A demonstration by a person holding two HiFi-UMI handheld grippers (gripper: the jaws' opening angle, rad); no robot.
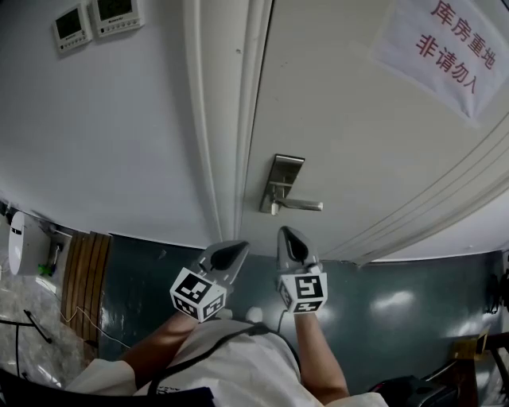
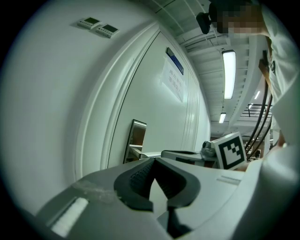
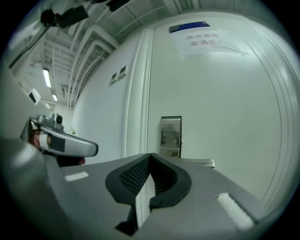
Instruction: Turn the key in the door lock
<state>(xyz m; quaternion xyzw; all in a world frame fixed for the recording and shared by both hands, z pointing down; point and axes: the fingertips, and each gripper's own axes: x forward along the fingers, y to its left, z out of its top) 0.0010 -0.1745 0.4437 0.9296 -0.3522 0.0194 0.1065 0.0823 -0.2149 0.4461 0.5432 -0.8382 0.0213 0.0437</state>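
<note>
White wall (image 1: 119, 143) and a pale door (image 1: 358, 119) fill the view, with the door frame (image 1: 227, 119) between them and a dark green floor (image 1: 398, 302) below. A paper sign (image 1: 449, 44) with red characters hangs on the door, and two small control panels (image 1: 95, 20) sit high on the wall. The lock (image 1: 283, 181) is a metal plate near the door's edge on the frame side. Its lever handle (image 1: 306, 205) points away from the frame. I cannot make out the key for sure: something small shows at the lower end of the plate (maybe the key, maybe only the keyhole).

The person stands before the door and holds both grippers about level, pointing at it. The left gripper (image 1: 231, 250) is in front of the frame and the right gripper (image 1: 293, 238) is just below the lock. Neither touches the door. Both are clenched on nothing: each gripper view shows the tips meeting with only air behind them.

I think the right one is held before the lock because it is the one to work the key, while the left waits aside, out of the way. To take a key the right jaws must first open, so in my judgement no turning is under way at this moment.
</note>
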